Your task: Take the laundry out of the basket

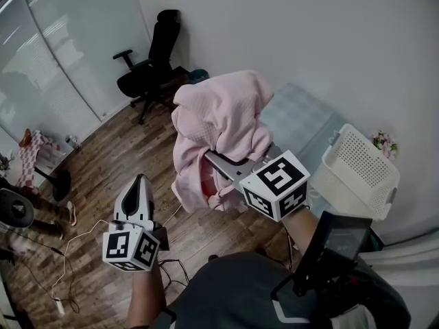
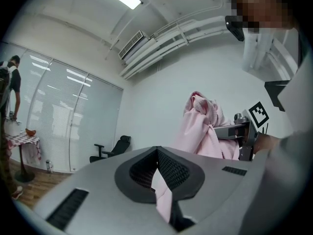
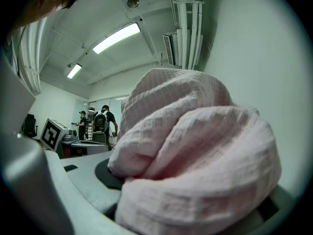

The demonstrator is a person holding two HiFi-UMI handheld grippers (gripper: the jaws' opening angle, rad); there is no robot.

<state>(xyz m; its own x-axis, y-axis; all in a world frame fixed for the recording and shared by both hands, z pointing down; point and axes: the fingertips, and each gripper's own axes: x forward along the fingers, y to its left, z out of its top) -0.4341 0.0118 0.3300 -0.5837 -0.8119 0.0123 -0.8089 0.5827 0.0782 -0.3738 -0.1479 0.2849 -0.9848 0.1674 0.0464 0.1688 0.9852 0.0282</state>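
Each of the two grippers carries one cube faced with black-and-white square markers, blocky patterns rather than letters. The right gripper (image 1: 230,164) is raised at the middle of the head view, its jaws clamped on a single pink waffle-weave garment (image 1: 219,118). The garment bunches over the jaws and hangs below them, well clear of the one white perforated laundry basket (image 1: 360,166) by the wall at the right. In the right gripper view the same cloth fills the space between the jaws. The left gripper (image 1: 139,182) sits lower and to the left over the wooden floor (image 1: 103,156), apart from the hanging cloth. Its jaws are closed together, and a thin pink sliver shows in the slit between them, though I cannot tell whether cloth is pinched there. One black office chair (image 1: 152,64) stands by the glass partition. Two people (image 3: 103,124) stand far off in the right gripper view.
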